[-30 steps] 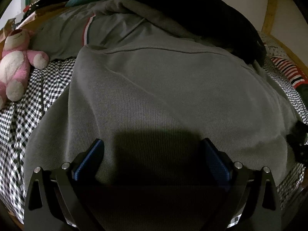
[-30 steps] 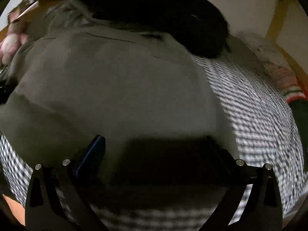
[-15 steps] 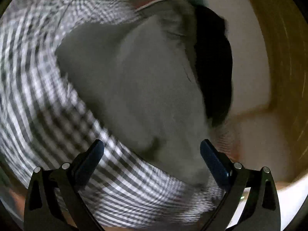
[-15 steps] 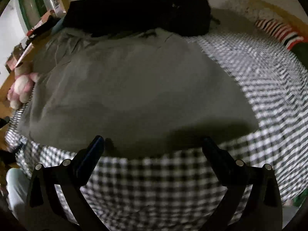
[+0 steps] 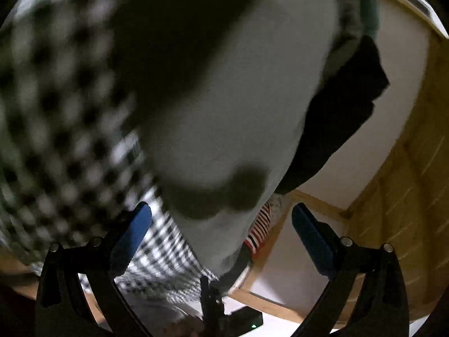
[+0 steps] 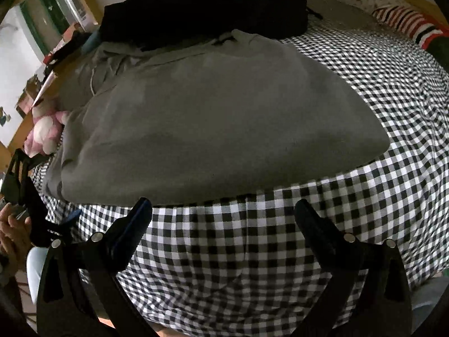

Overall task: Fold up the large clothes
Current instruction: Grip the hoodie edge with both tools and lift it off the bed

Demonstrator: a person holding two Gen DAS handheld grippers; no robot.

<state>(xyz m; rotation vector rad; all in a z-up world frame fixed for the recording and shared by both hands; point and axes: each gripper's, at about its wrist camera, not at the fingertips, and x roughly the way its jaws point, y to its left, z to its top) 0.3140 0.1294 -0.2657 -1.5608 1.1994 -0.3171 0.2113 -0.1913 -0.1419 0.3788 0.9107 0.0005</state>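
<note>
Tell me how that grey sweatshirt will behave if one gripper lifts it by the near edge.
The grey sweatshirt lies slack and creased on the checked bedsheet, so it will probably droop and unfold. Its thick-looking folded bulk suggests some weight. It likely drags rather than slides.

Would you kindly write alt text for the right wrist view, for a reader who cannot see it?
A grey garment, folded into a broad block, lies on a black-and-white checked bedsheet. The right gripper is in the foreground with its jaws open and empty, short of the near edge. A black garment lies behind, a pink plush toy at left.
</note>
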